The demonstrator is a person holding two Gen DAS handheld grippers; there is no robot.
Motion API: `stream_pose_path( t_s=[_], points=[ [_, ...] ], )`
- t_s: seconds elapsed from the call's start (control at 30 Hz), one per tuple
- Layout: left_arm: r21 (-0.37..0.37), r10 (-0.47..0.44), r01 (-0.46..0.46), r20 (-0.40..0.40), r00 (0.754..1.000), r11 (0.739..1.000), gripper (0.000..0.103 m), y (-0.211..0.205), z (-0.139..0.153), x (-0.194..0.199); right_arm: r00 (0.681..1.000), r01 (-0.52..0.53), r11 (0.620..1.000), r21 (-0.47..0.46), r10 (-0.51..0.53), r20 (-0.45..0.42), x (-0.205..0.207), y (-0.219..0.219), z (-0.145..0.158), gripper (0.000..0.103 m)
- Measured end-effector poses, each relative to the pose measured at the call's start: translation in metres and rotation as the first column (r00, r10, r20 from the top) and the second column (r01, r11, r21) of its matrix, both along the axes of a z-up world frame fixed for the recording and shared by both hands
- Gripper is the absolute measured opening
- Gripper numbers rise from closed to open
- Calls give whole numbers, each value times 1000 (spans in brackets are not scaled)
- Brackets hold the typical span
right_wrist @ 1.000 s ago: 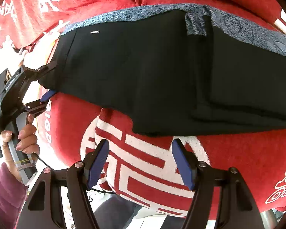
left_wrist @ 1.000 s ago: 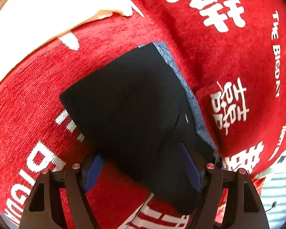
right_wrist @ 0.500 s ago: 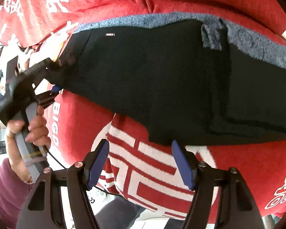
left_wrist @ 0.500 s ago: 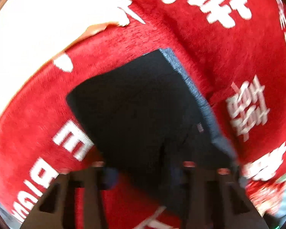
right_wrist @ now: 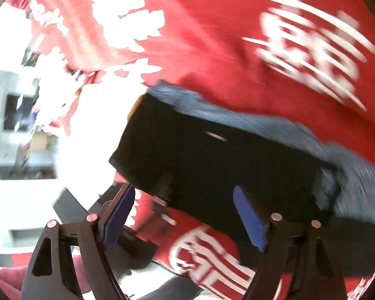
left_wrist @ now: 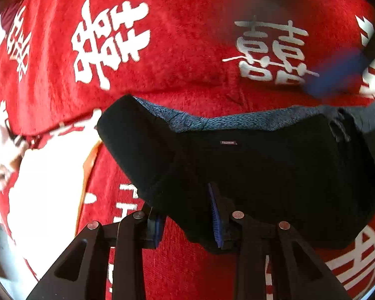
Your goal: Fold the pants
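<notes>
Black pants with a grey-blue inner waistband lie folded lengthwise on a red blanket with white characters. My left gripper is shut on the near edge of the pants at their left end, and the cloth bunches between its blue pads. In the right wrist view the pants are blurred. My right gripper hovers at their near edge, jaws opening, pads pressing on nothing. Its blurred blue pad also shows at the top right of the left wrist view.
The red blanket ends on the left, where a bright white floor and blurred room furniture show. The left gripper's black body sits just behind my right gripper's left finger.
The left gripper shut on the pants' edge, rolled and raised it. The right gripper swung toward the same end of the pants, and its jaws spread wider.
</notes>
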State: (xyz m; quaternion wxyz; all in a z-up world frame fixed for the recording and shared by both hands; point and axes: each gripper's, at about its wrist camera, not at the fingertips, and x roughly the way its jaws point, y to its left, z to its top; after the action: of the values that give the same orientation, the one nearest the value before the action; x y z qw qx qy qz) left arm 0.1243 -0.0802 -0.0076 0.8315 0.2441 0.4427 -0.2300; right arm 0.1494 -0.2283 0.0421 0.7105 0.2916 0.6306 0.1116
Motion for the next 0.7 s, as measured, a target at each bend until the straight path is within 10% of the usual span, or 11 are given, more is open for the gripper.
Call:
stream_pose_path(
  t_s=[0.37,0.4,0.47,0.7],
  points=[
    [29,-30,30,18,999,999,32,-5,0,1,904,-401,915,-50,387,-184,106,114,-35,87],
    [30,-29,29,16,999,999,32,-5,0,1,895,-409,911,-53,389,-219,106,115,-44,82],
    [29,-28,28,-7,1000,999,32,-7,-1,2,884,-413,909,-55,386,-262,101,112,-58,24],
    [-7,-103,103,8,995,995,32,-34,23,-15,957,-275,961,-15,272,-102,56,57,-35,19]
  ],
)
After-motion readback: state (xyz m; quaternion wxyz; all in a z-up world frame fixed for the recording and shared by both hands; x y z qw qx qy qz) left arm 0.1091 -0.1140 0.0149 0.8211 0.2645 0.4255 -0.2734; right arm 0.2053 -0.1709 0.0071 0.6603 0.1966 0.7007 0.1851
